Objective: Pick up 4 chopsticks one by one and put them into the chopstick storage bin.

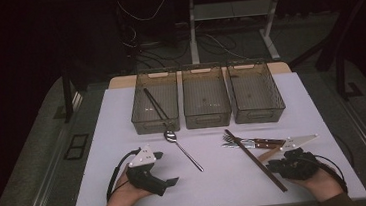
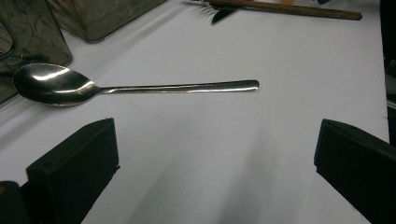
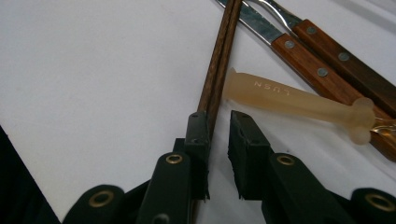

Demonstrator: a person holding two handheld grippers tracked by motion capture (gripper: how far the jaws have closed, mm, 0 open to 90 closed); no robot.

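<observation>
Right hand-held gripper (image 3: 218, 140) lay low over the white counter (image 1: 218, 180) at its near right edge, its jaws drawn close together with a narrow gap between them. A pair of dark wooden chopsticks (image 3: 219, 60) ran up from that gap, touching the inner face of one pad, while the other pad stood just clear; the grip was not yet pressed from both sides. Just beside the chopsticks lay a pale translucent handle (image 3: 299, 100), resting across two wooden-handled pieces of cutlery (image 3: 327, 60) with rivets. In the high view the chopsticks (image 1: 255, 159) lay slantwise from the middle of the counter down toward the right hand-held gripper (image 1: 289, 166), crossing the fork and knife (image 1: 249, 142).

Left hand-held gripper (image 2: 215, 158) hovered at the near left of the counter with its jaws spread wide and nothing between them. A steel spoon (image 2: 116, 86) lay flat on the counter ahead of it, well apart from the pads. Beyond, three clear bins (image 1: 206, 98) stood side by side at the far edge, and the left one held another pair of dark chopsticks (image 1: 155, 104)
</observation>
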